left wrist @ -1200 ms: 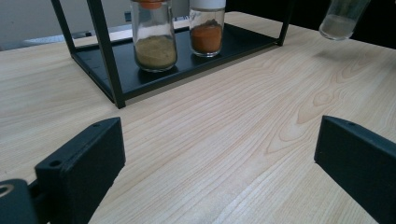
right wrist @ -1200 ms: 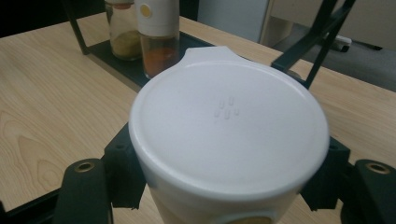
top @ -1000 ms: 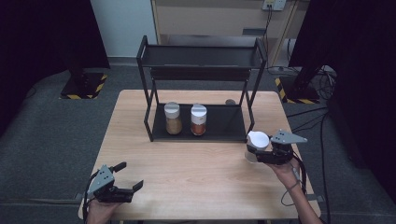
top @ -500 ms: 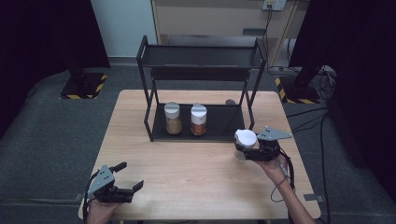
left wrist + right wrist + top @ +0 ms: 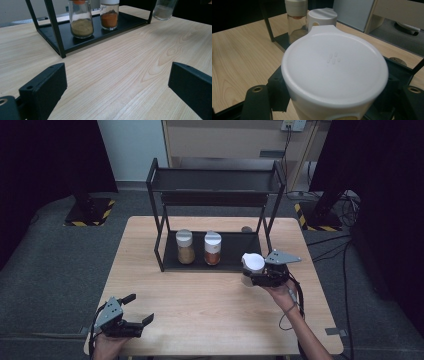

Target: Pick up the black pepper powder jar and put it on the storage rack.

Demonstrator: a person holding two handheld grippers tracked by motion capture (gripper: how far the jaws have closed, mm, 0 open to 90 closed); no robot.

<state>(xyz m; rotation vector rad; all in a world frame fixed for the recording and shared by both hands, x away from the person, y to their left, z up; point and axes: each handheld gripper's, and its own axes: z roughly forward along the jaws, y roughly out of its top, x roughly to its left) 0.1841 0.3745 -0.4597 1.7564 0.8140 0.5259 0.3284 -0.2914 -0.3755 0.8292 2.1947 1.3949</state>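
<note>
A black two-tier rack [image 5: 215, 180] stands at the back of the wooden table [image 5: 200, 295]. On its lower shelf are a jar of yellow-brown powder [image 5: 185, 247] [image 5: 81, 20] and a jar of orange powder [image 5: 212, 249] [image 5: 109, 15], both white-lidded. My right gripper [image 5: 248, 272] [image 5: 334, 105] is shut on a third white-lidded jar [image 5: 252, 264] [image 5: 334, 65] [image 5: 163, 8] with pale powder, held upright just above the table at the rack's front right corner. My left gripper [image 5: 139, 308] [image 5: 117, 92] rests open near the front left edge with nothing between its jaws.
A small dark round disc [image 5: 246, 229] [image 5: 398, 60] lies on the table behind the rack's right side. The lower shelf [image 5: 237, 255] has bare room to the right of the orange jar. Dark floor and cables [image 5: 345, 210] surround the table.
My right gripper has carried the jar leftward and slightly farther away, up to the rack's front right corner. The left gripper has stayed where it was.
</note>
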